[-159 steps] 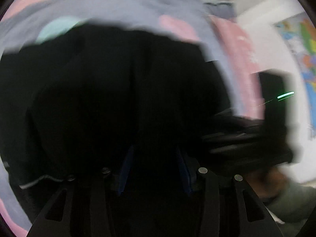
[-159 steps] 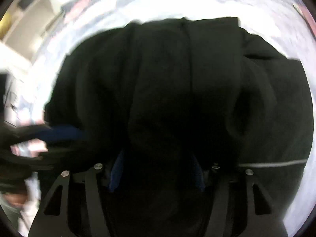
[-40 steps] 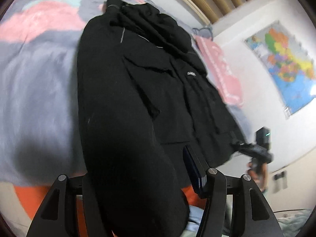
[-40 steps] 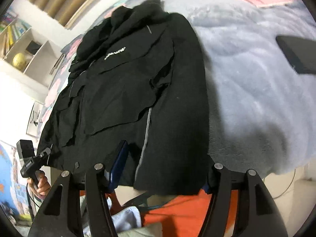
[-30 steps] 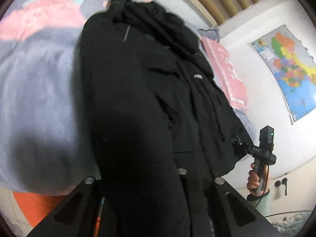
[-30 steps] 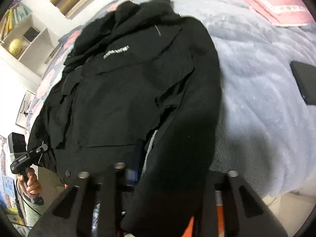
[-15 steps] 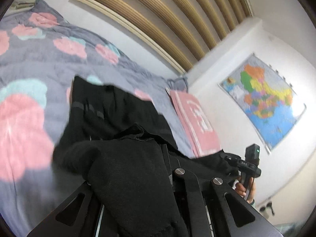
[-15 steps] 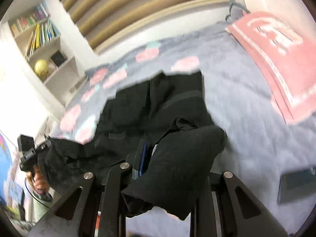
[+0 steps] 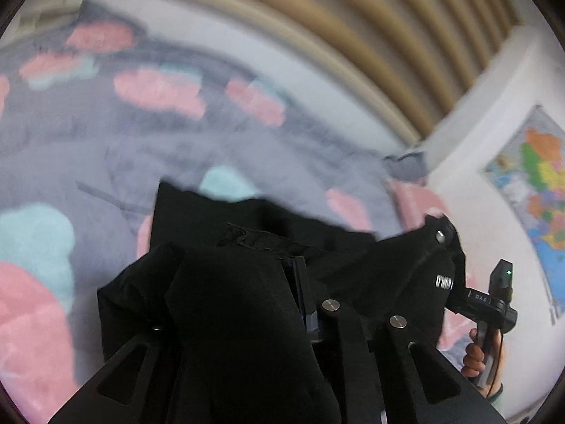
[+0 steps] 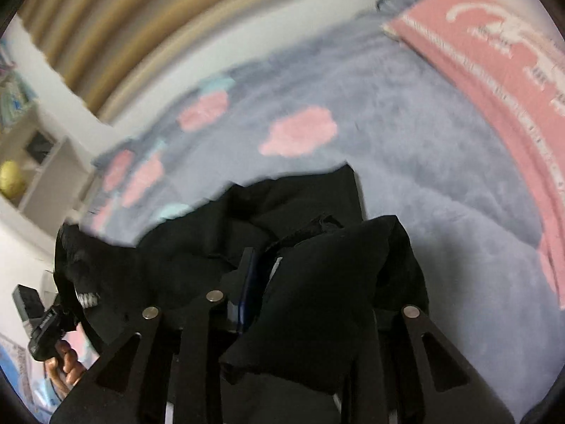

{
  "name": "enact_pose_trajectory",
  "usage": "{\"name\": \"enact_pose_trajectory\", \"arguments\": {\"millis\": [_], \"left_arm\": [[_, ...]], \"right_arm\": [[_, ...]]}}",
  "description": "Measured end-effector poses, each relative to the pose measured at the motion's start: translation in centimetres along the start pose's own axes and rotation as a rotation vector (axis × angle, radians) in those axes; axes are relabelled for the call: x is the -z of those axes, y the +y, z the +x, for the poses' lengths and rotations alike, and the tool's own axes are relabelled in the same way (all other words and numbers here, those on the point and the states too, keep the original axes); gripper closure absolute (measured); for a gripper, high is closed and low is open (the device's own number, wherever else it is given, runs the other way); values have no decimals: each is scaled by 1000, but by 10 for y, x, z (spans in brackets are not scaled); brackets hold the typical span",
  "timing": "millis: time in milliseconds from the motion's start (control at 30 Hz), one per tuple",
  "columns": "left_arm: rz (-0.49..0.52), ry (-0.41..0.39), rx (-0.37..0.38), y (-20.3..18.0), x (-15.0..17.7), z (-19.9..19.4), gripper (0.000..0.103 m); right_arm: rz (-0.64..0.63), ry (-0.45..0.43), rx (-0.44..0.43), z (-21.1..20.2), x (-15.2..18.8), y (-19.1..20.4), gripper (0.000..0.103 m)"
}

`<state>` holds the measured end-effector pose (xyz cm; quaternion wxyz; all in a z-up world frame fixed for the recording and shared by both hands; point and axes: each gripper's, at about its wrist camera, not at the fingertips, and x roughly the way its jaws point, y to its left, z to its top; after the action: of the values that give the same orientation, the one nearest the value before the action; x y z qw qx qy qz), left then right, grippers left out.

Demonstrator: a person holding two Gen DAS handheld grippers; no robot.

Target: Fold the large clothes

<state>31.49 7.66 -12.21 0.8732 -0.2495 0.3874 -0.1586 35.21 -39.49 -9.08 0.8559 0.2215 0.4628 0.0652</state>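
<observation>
The black jacket [image 9: 229,318] lies folded over itself on the bed, its lifted hem bunched across both grippers. My left gripper [image 9: 282,268] has jacket fabric between its jaws, which are opening; cloth hides one finger and the blue pad of the other finger shows. In the right wrist view the jacket [image 10: 317,282] drapes over my right gripper [image 10: 265,261], whose jaws are also opening with fabric between them. Each view shows the other gripper at the side: the right one [image 9: 491,304] and the left one [image 10: 42,325], each in a hand with a jacket corner hanging from it.
A grey blanket [image 9: 88,141] with pink and teal clouds covers the bed. A pink pillow [image 10: 494,70] lies at the right. A slatted wooden headboard [image 9: 353,17] stands behind, a map [image 9: 540,194] hangs on the wall, and a shelf [image 10: 28,162] stands at the left.
Both grippers have lifted the jacket's hem and carried it forward over the jacket toward the headboard. The spread jacket now shows only as a folded bundle. The pictures are blurred by motion.
</observation>
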Motion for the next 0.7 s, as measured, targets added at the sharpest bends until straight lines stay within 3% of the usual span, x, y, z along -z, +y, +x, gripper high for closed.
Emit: {"name": "enact_pose_trajectory", "arguments": {"millis": [67,167,267,367,433,467,533,600,700], "left_arm": [[-68,72,-16,25,4,37,83],[-120,100,25,50,12,63,82],[-120,113,40,53,13,65,82],[-55,115,51,42,11,48,79],[-27,109,74,36,12,25,64],[-6,102,101,33,14,10,59],[58,87,159,27,17,-24,37],[119,61,212,23,21,-58,24],[181,-27,265,22,26,-105,21]], "right_arm": [[2,60,37,37,4,-7,73],[11,73,27,72,12,-17,72],[-23,53,48,72,15,-12,70],[-60,69,37,61,16,-9,68],[-45,76,-19,38,18,-11,63],[-45,74,-61,23,20,-12,56],[-57,48,-144,-9,25,-14,42],[-92,-10,-199,-49,34,-18,23],[-170,-113,-154,-86,42,-22,11]]}}
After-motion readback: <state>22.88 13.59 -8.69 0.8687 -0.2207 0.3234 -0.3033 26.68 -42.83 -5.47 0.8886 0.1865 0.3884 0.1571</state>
